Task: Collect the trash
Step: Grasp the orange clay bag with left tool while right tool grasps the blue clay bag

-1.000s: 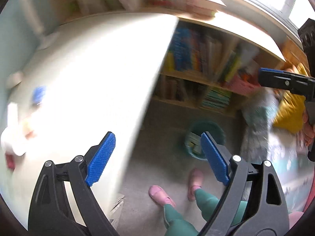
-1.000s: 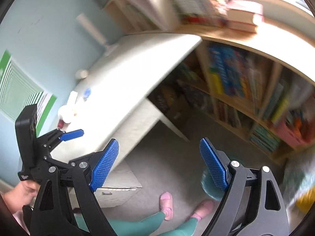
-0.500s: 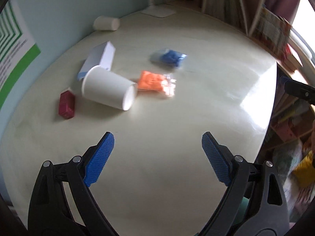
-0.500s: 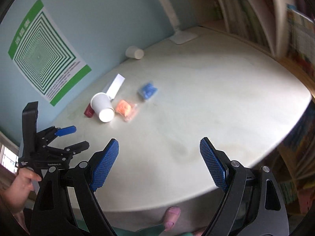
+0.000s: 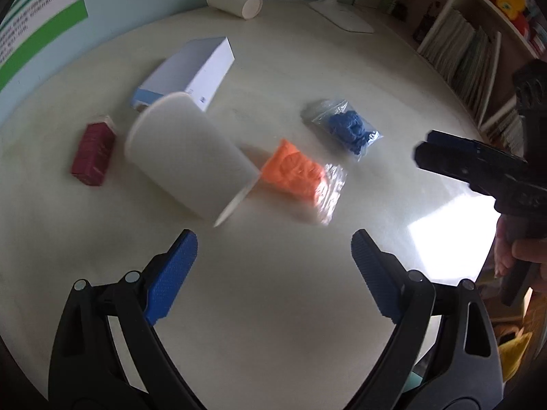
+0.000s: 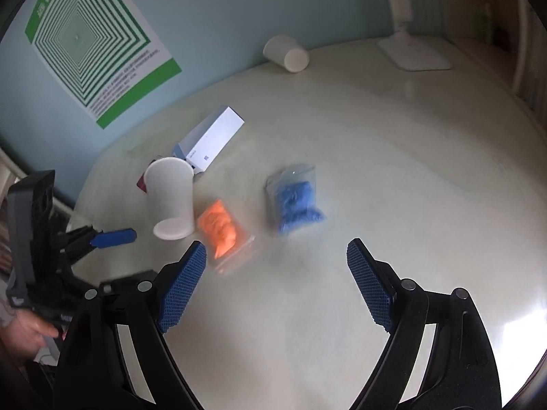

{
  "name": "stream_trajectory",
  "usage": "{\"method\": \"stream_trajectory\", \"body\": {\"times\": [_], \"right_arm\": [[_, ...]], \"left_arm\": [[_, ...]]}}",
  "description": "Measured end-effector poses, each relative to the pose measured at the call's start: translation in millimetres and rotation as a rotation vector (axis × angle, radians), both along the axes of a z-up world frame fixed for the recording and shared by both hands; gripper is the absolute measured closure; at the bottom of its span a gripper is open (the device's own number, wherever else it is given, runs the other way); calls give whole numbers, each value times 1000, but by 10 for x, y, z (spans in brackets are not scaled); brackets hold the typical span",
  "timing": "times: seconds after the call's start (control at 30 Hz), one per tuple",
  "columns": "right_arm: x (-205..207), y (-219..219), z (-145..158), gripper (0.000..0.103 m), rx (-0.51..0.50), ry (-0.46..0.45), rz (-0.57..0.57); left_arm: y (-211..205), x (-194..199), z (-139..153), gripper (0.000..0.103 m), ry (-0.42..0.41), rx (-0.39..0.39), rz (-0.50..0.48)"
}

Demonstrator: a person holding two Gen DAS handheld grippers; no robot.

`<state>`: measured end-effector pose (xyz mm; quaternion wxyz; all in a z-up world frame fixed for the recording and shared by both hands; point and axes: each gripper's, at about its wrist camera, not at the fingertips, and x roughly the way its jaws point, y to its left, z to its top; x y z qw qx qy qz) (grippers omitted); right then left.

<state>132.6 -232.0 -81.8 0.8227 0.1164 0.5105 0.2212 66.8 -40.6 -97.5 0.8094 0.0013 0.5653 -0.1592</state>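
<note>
Trash: cup [image 5: 191, 157] on its side, touching orange bag [image 5: 294, 171] | left tongs [image 5: 273, 273], right tongs [image 6: 277, 280] gaping, empty

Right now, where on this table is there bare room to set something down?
Free: the table from the blue bag across to the lamp base, and the near strip under both open tools. Crowded: white cup, box, red pack and orange bag cluster together.

Right gripper [image 6: 275, 273] wide open over the table [image 6: 393, 171]; orange bag [image 6: 220, 227], blue bag [image 6: 295, 201], tipped cup [image 6: 171, 198] ahead.
</note>
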Motion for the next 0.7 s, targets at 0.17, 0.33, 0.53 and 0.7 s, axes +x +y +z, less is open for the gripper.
{"method": "stream_trajectory", "body": {"times": [0.17, 0.33, 0.53, 0.7], "right_arm": [[479, 3, -266, 31, 10, 65, 125], [707, 155, -395, 31, -26, 45, 276], [703, 284, -391, 62, -131, -84, 463], [801, 148, -413, 69, -100, -63, 484]], "left_arm": [[-238, 279, -182, 14, 70, -5, 117], [-356, 428, -271, 14, 97, 23, 202], [-450, 493, -403, 36, 83, 105, 212], [-438, 471, -391, 58, 64, 142, 180]]}}
